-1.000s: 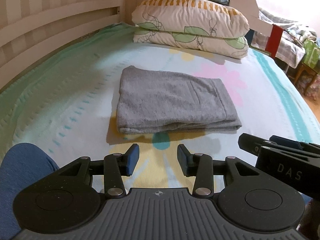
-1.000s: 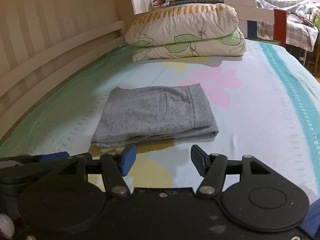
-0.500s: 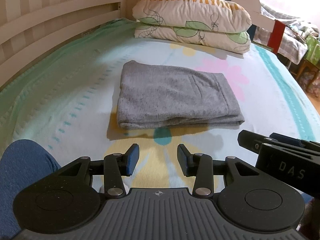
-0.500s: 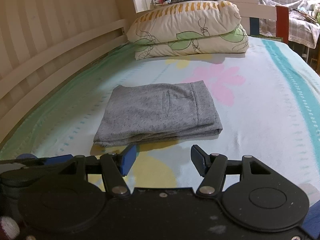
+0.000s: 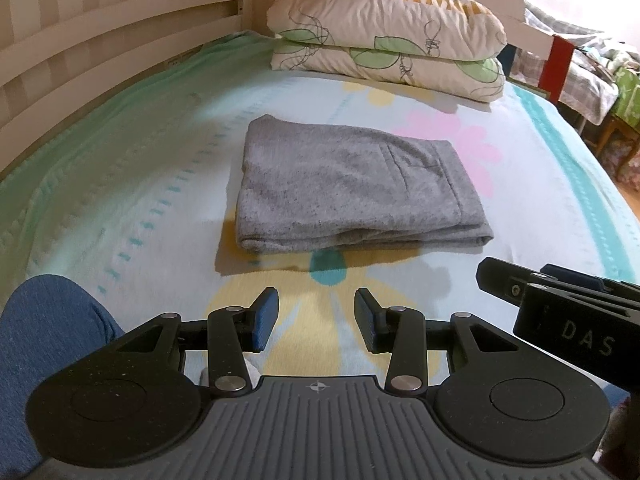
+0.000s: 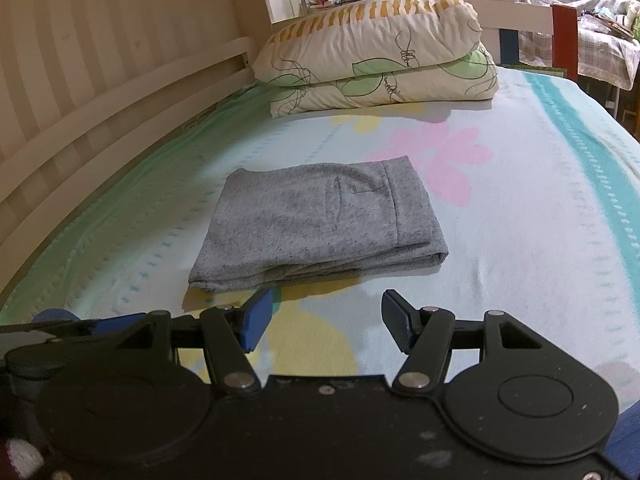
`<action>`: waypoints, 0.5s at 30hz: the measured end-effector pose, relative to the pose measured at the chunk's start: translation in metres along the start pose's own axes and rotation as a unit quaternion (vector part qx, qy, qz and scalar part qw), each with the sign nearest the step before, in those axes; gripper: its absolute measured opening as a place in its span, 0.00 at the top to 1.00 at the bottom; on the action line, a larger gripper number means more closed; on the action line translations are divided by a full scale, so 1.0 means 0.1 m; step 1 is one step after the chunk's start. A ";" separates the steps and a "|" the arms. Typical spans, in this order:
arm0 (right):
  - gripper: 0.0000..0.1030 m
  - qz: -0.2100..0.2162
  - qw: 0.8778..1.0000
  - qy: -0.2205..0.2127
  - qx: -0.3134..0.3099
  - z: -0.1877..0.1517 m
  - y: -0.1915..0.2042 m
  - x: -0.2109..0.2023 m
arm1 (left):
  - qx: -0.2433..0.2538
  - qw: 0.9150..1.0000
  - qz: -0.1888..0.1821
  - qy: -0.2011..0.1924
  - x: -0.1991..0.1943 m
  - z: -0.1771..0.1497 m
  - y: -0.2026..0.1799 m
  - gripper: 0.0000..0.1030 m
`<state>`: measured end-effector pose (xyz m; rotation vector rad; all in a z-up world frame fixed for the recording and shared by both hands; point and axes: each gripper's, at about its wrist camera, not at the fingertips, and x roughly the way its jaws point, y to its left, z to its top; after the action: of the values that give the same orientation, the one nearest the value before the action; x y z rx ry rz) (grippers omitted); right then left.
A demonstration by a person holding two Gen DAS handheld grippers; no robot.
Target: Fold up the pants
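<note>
The grey pants (image 5: 352,188) lie folded into a neat rectangle in the middle of the bed; they also show in the right wrist view (image 6: 320,226). My left gripper (image 5: 316,320) is open and empty, held back from the near edge of the pants. My right gripper (image 6: 326,324) is open and empty, also short of the pants. The right gripper's body shows at the right edge of the left wrist view (image 5: 560,312).
The bed sheet (image 5: 120,184) is pale with flower prints. Two stacked pillows (image 5: 384,36) lie at the head of the bed. A wooden rail (image 5: 100,64) runs along the left side. A blue-clad knee (image 5: 44,340) is at lower left. Furniture stands beyond the right edge.
Both grippers have drawn back and tilted slightly; the pants sit a little lower in both views. The pants have not moved and both grippers stay open.
</note>
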<state>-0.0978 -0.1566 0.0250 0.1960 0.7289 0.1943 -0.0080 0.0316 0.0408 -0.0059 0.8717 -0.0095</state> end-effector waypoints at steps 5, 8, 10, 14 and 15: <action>0.37 0.004 1.000 0.003 -0.002 0.01 -0.01 0.01 | -0.001 1.000 0.001 0.002 0.01 -0.01 0.00 0.61; 0.37 0.005 1.000 0.004 -0.002 0.00 -0.01 0.02 | -0.001 1.000 0.004 0.005 0.03 -0.01 0.00 0.61; 0.37 0.005 1.000 0.005 -0.002 0.00 -0.01 0.02 | 0.000 1.000 0.007 0.006 0.05 -0.02 0.01 0.61; 0.37 0.006 1.000 0.008 -0.003 0.00 -0.01 0.04 | -0.004 1.000 0.008 0.009 0.05 -0.03 0.01 0.61; 0.37 0.007 1.000 0.009 -0.002 -0.01 -0.01 0.05 | -0.004 1.000 0.008 0.009 0.06 -0.02 0.01 0.61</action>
<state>-0.0949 -0.1563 0.0213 0.1952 0.7444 0.2107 -0.0061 0.0328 0.0348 -0.0062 0.8895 0.0096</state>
